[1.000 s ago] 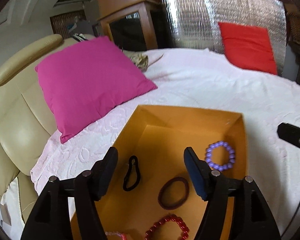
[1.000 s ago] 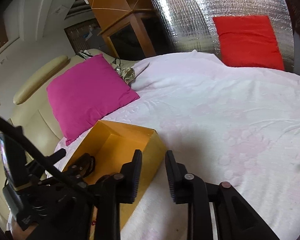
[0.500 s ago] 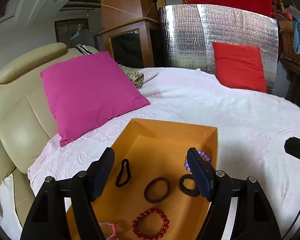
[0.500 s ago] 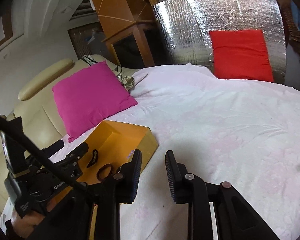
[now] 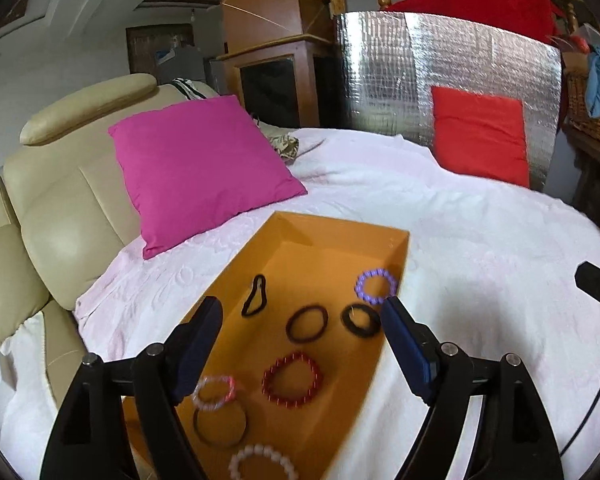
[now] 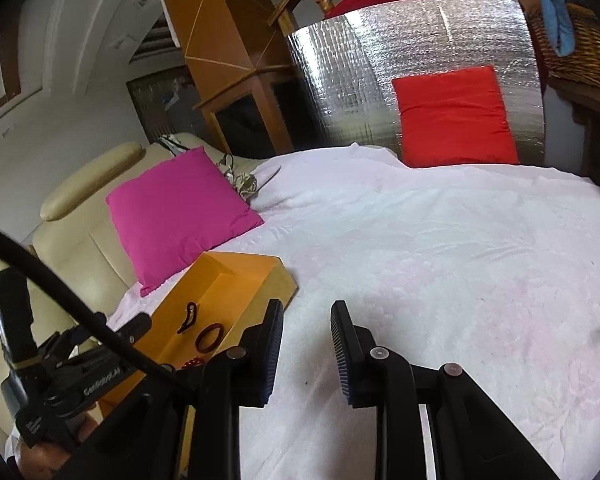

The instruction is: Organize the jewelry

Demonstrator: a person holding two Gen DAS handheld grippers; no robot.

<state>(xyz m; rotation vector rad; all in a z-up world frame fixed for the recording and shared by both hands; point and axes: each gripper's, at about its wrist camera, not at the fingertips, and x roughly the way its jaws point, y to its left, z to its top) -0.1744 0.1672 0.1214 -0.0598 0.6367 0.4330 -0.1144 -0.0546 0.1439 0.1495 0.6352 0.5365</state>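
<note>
Risk: left gripper (image 5: 302, 322) wide and empty over orange box (image 5: 396, 256), right gripper (image 6: 306, 330) narrow; bracelets (image 5: 292, 378) crowd together, double-grab likely.

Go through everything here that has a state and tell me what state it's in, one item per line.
Left tool: open, empty, over the box.
Right tool: open, empty, over the bedspread.
Orange box: open, no lid on, resting on the white bedspread.
Purple bead bracelet: lying flat in the box.
Red bead bracelet: lying flat in the box.
Black hair tie: squashed into a narrow loop, in the box.
</note>
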